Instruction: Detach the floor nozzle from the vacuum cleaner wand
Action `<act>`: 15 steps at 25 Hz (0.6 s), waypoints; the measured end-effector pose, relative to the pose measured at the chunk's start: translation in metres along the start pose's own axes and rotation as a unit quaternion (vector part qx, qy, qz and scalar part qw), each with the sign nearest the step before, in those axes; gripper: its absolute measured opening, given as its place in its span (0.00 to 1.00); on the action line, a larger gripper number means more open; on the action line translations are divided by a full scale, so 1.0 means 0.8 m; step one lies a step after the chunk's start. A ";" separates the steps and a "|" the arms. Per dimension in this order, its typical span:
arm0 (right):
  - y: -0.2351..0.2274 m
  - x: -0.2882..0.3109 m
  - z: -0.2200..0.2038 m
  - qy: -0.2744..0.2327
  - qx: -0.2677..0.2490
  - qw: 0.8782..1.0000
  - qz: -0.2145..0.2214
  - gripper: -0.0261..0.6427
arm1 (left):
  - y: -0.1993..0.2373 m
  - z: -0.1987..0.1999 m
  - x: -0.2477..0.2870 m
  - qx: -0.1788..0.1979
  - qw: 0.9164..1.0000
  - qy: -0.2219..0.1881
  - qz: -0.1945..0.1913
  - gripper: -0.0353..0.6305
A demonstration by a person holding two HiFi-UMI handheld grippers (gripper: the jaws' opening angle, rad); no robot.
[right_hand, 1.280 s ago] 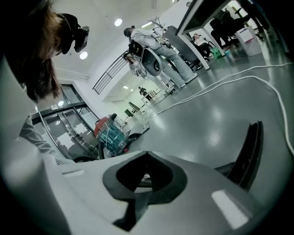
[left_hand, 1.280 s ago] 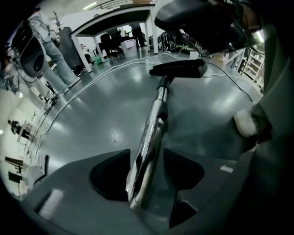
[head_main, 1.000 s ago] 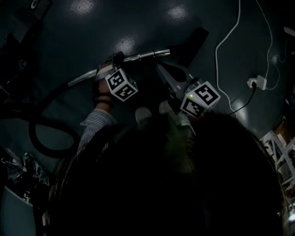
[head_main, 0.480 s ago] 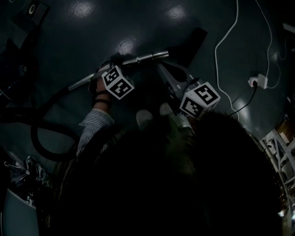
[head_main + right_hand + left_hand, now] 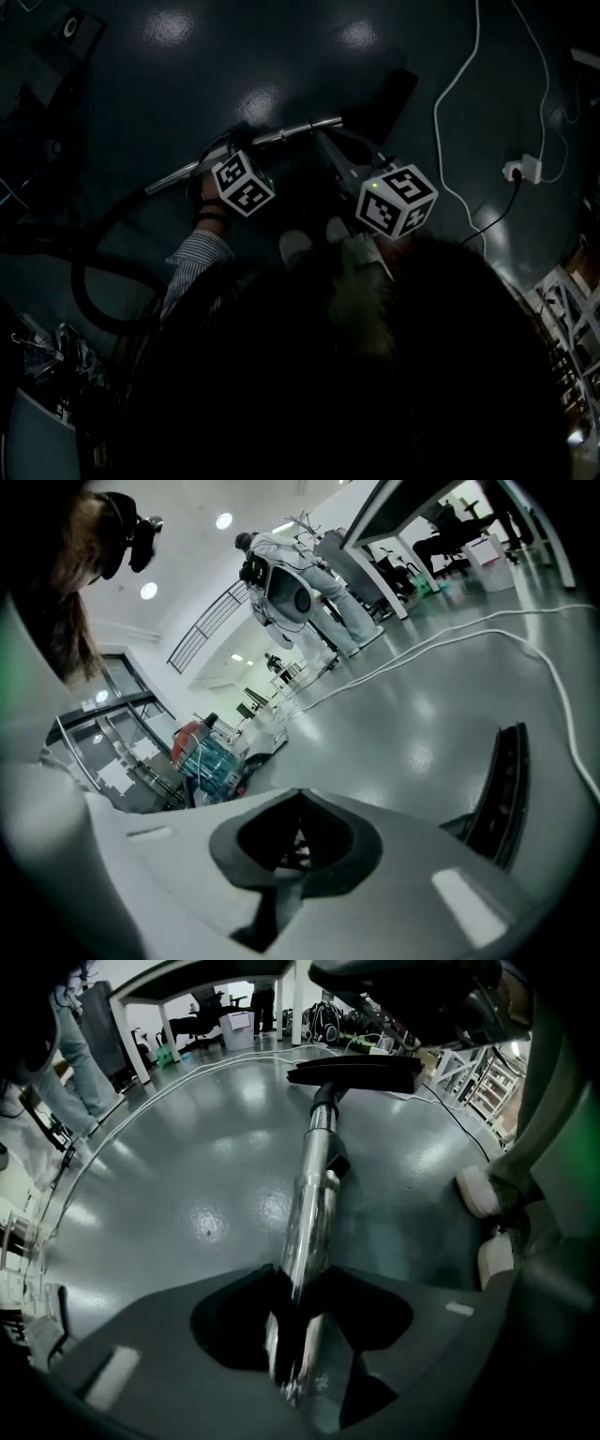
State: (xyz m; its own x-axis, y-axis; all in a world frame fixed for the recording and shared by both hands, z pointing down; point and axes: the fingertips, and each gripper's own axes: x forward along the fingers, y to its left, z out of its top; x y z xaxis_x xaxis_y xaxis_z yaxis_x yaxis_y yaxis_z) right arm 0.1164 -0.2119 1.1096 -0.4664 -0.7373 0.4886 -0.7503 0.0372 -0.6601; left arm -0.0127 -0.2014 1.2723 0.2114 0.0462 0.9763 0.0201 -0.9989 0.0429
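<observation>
Fingers point(image 5: 233, 1333) of the left gripper point(image 5: 299, 1324) are clenched on the chrome wand point(image 5: 314, 1194). It runs straight ahead of them to the black floor nozzle point(image 5: 356, 1072), which is joined on at its far end and sits on the glossy grey surface point(image 5: 187, 1176). Just right of those fingers are the person's white shoes point(image 5: 480, 1192). Behind them a black hose point(image 5: 117, 208) curls away.

On the right gripper point(image 5: 298, 832) the fingers point(image 5: 260, 840) are pressed together with nothing in them. The nozzle lies ahead and to their right, apart from them. Farther right a white cable point(image 5: 436, 117) trails across the surface to a plug block point(image 5: 523, 169). Far ahead, someone in white point(image 5: 281, 588) stands in the room.
</observation>
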 end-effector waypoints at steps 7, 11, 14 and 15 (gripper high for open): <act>0.044 -0.014 0.045 -0.012 -0.016 0.999 0.049 0.04 | 0.011 -0.003 -0.039 -0.056 0.998 -0.023 0.026 0.34; 0.086 -0.022 0.097 -0.019 -0.022 0.998 0.053 0.04 | 0.037 0.018 -0.098 -0.093 0.993 -0.051 0.055 0.35; 0.153 -0.035 0.150 -0.019 -0.023 0.997 0.076 0.04 | 0.058 0.030 -0.166 -0.116 0.989 -0.066 0.067 0.35; 0.180 -0.043 0.171 -0.018 -0.031 0.996 0.085 0.04 | 0.066 0.035 -0.194 -0.123 0.987 -0.071 0.071 0.35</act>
State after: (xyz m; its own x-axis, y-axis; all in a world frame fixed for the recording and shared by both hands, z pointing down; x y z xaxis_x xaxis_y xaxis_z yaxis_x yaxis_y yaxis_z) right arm 0.0882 -0.2739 0.9194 -0.5725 -0.7406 0.3519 -0.6905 0.2040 -0.6940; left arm -0.0173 -0.2608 1.1175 0.3295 -0.1117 0.9375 -0.2534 -0.9670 -0.0262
